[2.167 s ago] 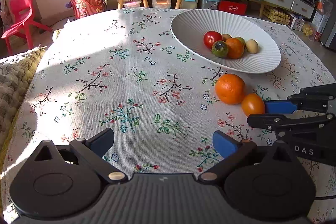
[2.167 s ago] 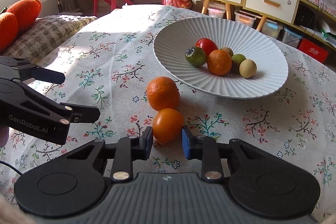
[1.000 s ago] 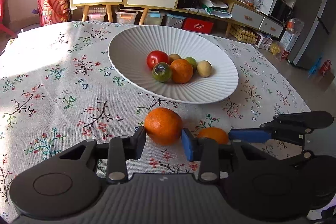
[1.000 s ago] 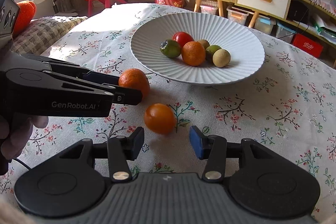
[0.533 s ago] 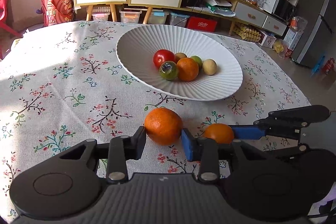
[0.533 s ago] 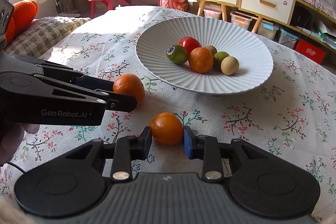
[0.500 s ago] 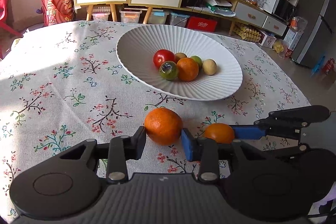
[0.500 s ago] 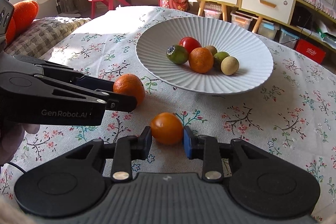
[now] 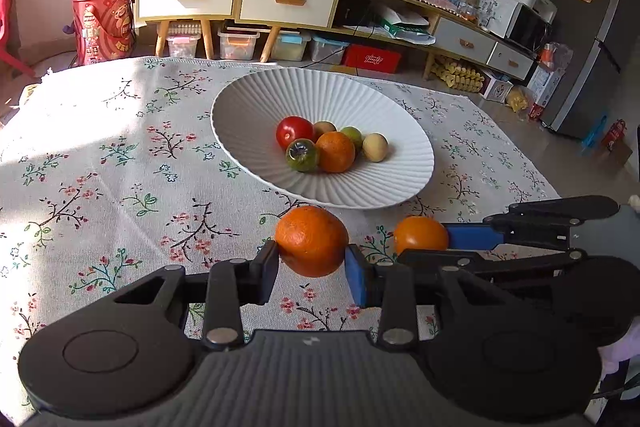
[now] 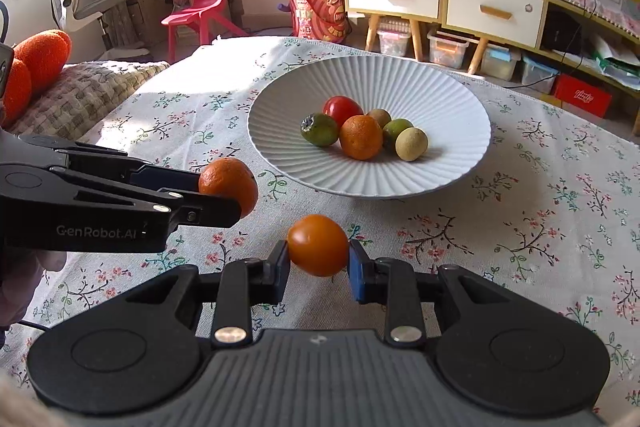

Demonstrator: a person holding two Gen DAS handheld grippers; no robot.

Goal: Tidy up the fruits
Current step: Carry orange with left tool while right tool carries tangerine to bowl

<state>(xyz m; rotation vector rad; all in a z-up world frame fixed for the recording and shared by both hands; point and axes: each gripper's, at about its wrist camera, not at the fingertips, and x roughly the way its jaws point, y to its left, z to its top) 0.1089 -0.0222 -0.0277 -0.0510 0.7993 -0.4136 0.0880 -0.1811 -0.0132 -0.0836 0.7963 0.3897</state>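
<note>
Low in the left wrist view, the left tongs (image 9: 311,269) are closed narrowly on a dimpled orange (image 9: 311,241), one pad pressing each side of it, just in front of the near rim of the white ribbed plate (image 9: 248,115). To the lower right of that frame, the right tongs (image 9: 424,247) grip a smaller, smoother orange fruit (image 9: 421,235), a blue pad against its right side.

Seen from the right wrist view, the right tongs (image 10: 318,269) are drawn in tight on the smooth orange fruit (image 10: 318,245), pads squeezing it from both sides above the flowered cloth of the bench (image 10: 520,227). At mid left, the left tongs (image 10: 224,195) hold the dimpled orange (image 10: 229,183), with part of a hand (image 10: 20,283) at the left edge.

On the plate (image 10: 440,99) lie a red tomato (image 10: 342,109), a green fruit (image 10: 319,129), an orange (image 10: 361,137), and three small rounds, brownish, green and pale tan, all clustered and touching.
</note>
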